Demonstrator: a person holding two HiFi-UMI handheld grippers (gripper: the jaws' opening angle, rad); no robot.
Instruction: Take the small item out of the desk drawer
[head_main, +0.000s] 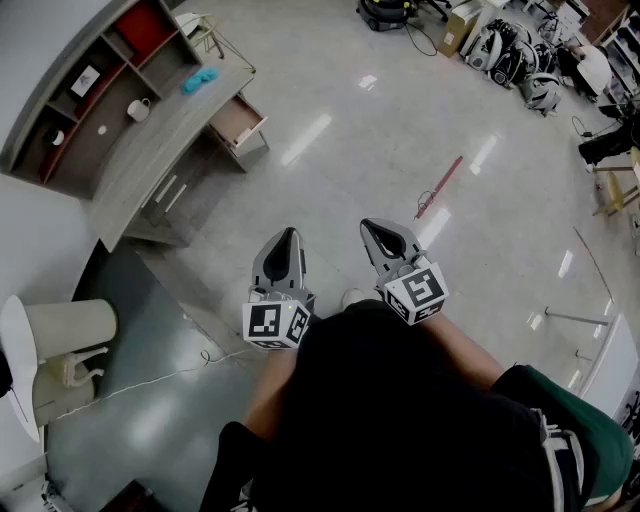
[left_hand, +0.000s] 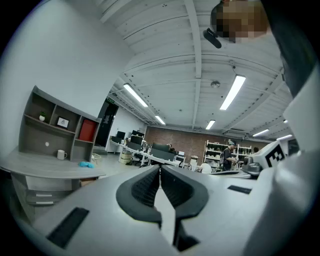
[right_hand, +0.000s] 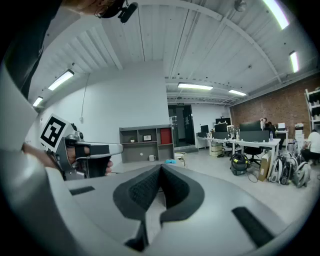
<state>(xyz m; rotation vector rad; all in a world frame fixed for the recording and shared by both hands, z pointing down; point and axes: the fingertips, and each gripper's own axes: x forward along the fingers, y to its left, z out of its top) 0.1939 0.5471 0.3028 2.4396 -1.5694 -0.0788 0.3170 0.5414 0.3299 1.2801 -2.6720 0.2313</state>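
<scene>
left gripper (head_main: 287, 238): jaws together, empty, level, tips toward 12 o'clock | right gripper (head_main: 377, 231): jaws together, empty, tipped slightly down, tips toward 11 o'clock | both side by side, apart, near the torso

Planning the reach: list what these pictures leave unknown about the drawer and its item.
- Head view: drawer stands open, but too small to show any item inside.
- Left gripper view: left hand-held gripper covers most of the drawer.
- Right gripper view: desk too distant; drawer indiscernible.
</scene>
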